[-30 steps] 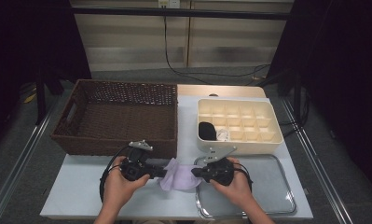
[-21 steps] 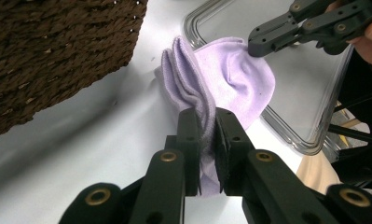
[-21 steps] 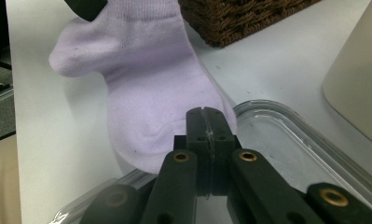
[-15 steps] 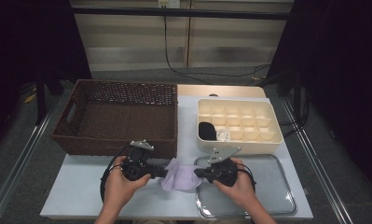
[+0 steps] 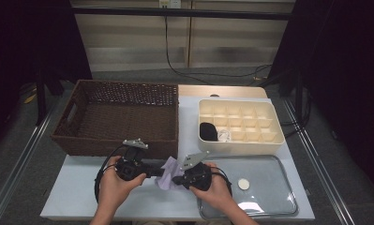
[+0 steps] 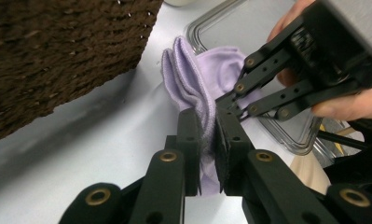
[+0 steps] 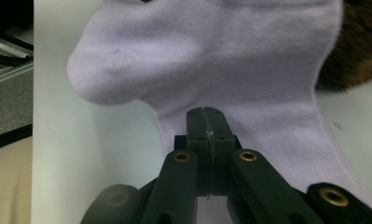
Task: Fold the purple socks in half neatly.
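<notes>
A lilac sock (image 5: 167, 169) lies bunched on the white table between my two grippers, just in front of the basket. My left gripper (image 5: 157, 170) comes in from the left. In the left gripper view its jaws (image 6: 207, 140) are shut on an upright fold of the sock (image 6: 193, 79). My right gripper (image 5: 176, 179) comes in from the right with its jaws pressed together. In the right gripper view its tip (image 7: 207, 119) lies against the flat sock (image 7: 221, 56), and nothing visibly sits between the pads. Its tips (image 6: 223, 101) meet the sock close beside my left jaws.
A dark wicker basket (image 5: 119, 117) stands behind the left hand. A cream compartment box (image 5: 241, 102) at the back right holds a black item (image 5: 208, 131) and a white one (image 5: 223, 136). A clear rimmed tray (image 5: 269, 197) with a small white disc (image 5: 243, 183) lies at the front right.
My right gripper has moved left off the tray and up against the sock. The left gripper has stayed put, still holding the sock.
</notes>
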A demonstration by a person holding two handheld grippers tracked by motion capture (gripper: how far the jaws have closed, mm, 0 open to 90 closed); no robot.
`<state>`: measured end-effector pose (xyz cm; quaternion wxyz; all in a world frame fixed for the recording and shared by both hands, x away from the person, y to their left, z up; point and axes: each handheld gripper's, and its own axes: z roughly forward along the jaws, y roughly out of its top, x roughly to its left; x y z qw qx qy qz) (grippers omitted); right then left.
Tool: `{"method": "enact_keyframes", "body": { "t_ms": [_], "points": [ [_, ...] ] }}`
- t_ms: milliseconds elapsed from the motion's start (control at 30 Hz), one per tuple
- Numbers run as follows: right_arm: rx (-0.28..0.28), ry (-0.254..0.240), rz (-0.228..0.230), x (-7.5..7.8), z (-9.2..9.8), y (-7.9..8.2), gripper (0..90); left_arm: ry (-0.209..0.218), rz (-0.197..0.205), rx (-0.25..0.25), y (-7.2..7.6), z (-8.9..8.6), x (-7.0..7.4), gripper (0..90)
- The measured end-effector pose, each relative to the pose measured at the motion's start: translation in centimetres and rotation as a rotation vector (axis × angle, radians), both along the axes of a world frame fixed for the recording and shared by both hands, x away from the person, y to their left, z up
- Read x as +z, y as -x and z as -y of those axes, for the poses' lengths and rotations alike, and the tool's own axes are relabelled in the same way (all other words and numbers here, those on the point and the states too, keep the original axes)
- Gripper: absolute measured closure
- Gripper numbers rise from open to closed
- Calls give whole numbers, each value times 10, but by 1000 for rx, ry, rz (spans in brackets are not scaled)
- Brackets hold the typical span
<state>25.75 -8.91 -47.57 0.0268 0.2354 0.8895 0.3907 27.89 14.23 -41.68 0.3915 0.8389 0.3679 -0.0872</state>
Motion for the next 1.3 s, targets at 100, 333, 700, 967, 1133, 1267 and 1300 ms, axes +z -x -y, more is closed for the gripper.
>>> {"method": "enact_keyframes", "body": {
  "t_ms": [100, 333, 700, 967, 1133, 1267, 1300],
  "points": [
    [11, -6, -6, 0, -11, -1, 900, -2, 1, 9, 1, -3, 3, 816],
    [15, -6, 1, 1, -9, 0, 900, -8, -22, 3, 0, 1, -3, 816],
    [-71, -26, 45, 21, 49, 4, 900, -41, -22, -20, -1, 15, -7, 816],
    [-126, -21, 28, 16, 82, 6, 900, -49, -32, -36, -1, 24, -10, 817],
    [-129, -1, 16, 9, 86, 7, 900, -50, -32, -40, -1, 28, -10, 817],
    [-128, 1, 7, 5, 84, 6, 900, -57, -32, -48, -2, 35, -9, 816],
    [-127, 2, 6, 5, 83, 6, 900, -60, -27, -54, -2, 35, -9, 816]
  ]
}}
